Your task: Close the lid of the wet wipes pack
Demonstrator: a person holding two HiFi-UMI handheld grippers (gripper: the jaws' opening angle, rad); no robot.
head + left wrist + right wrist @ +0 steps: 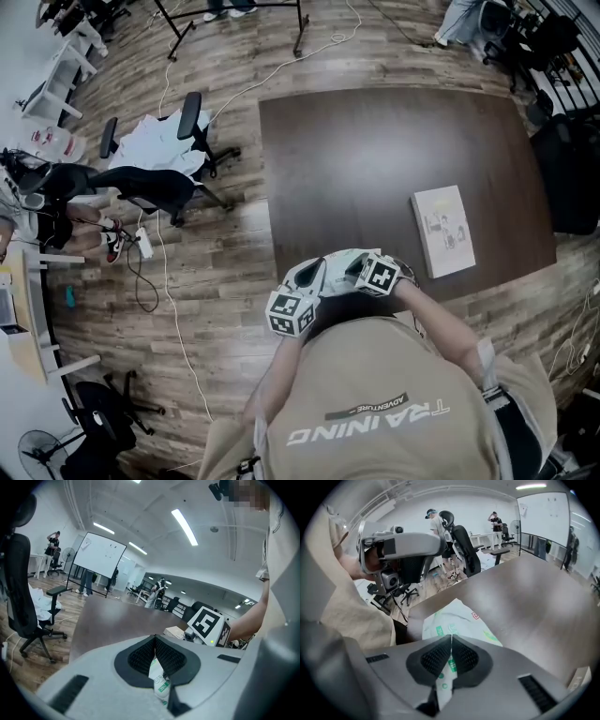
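A dark brown table (375, 169) fills the middle of the head view. A pale booklet (443, 230) lies flat toward its right side. At the table's near edge, lower centre of that frame, both claws hold the white-and-green wet wipes pack (457, 618). The left gripper (155, 641) is clamped on one thin edge of it, and the right gripper (451, 638) is pinched tight on another edge. The pack's lid cannot be made out in any view.
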